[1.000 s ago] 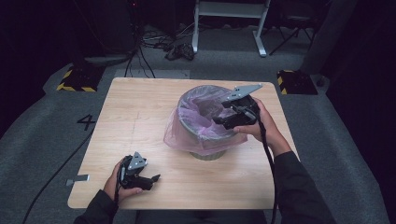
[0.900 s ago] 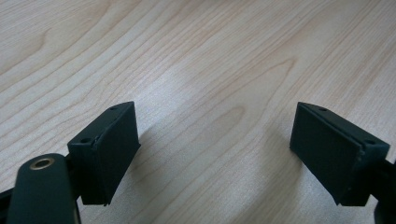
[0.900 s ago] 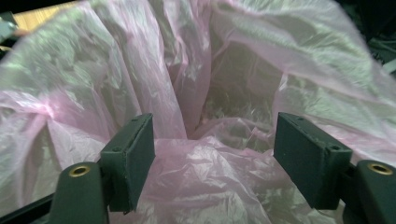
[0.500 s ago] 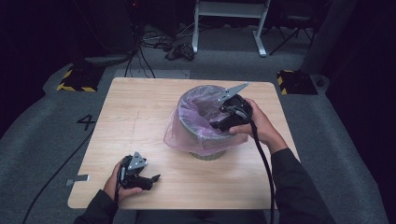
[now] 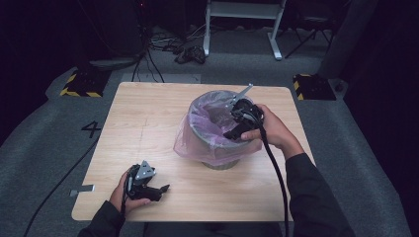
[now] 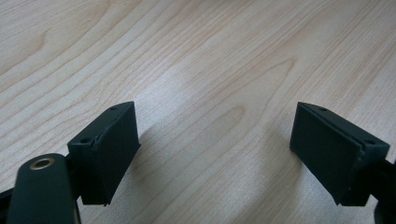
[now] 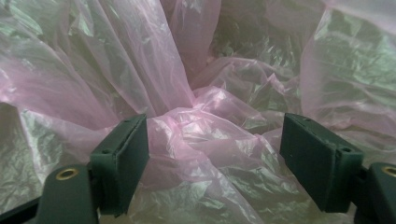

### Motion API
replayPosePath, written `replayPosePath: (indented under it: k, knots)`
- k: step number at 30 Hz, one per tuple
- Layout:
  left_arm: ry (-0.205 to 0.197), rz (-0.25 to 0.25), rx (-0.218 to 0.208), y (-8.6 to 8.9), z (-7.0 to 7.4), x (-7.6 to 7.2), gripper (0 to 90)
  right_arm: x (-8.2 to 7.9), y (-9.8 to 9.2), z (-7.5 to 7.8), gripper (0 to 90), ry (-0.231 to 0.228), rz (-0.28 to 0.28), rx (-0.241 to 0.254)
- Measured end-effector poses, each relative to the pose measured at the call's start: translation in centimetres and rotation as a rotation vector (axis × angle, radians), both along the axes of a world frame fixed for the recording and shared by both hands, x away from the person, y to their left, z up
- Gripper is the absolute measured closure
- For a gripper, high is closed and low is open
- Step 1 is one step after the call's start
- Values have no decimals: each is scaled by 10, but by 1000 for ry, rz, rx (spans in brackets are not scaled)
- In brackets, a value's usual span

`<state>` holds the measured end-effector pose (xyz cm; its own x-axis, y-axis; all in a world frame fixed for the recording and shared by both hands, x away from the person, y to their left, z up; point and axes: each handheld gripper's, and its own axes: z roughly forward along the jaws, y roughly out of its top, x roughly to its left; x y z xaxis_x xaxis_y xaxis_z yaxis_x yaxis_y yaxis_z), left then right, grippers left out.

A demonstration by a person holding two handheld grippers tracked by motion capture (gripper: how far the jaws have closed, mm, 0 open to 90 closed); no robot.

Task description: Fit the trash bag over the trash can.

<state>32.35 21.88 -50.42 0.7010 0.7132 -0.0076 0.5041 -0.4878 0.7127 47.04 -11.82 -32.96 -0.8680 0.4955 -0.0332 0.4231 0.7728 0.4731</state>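
Observation:
A grey bin (image 5: 217, 162) lined with a thin pink plastic bag (image 5: 200, 133) stands on the wooden table (image 5: 148, 123), right of centre. My right gripper (image 5: 229, 129) is held over the bin's near right rim, pointing down into it. In the right gripper view its jaws stand wide apart over the crumpled pink bag (image 7: 205, 121) lining the inside, with nothing between them. My left gripper (image 5: 165, 188) rests low over the table's near left part. It is open, and bare wood (image 6: 210, 93) lies between its jaws.
The bag's loose edge hangs over the bin's left side onto the table. A "4" is marked on the grey floor (image 5: 91, 128) to the left. Cables and a metal stand's legs (image 5: 242, 19) lie beyond the far edge.
My right gripper has tilted and dipped from above the bin's right rim down into its opening. The left gripper has stayed put.

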Motion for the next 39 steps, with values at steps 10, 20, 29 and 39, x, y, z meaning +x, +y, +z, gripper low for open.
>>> replayPosePath:
  k: [10,20,29,39]
  knots:
    - [0,0,1,0,0,0,152,-9,-7,4,235,-107,-34,107]
    - [0,-1,1,0,0,0,152,-28,-26,16,240,-255,-76,279]
    - [0,-1,1,0,0,0,152,-56,-50,29,238,-349,-74,346]
    - [-1,-1,1,0,0,0,152,-84,-79,30,212,-400,-71,386]
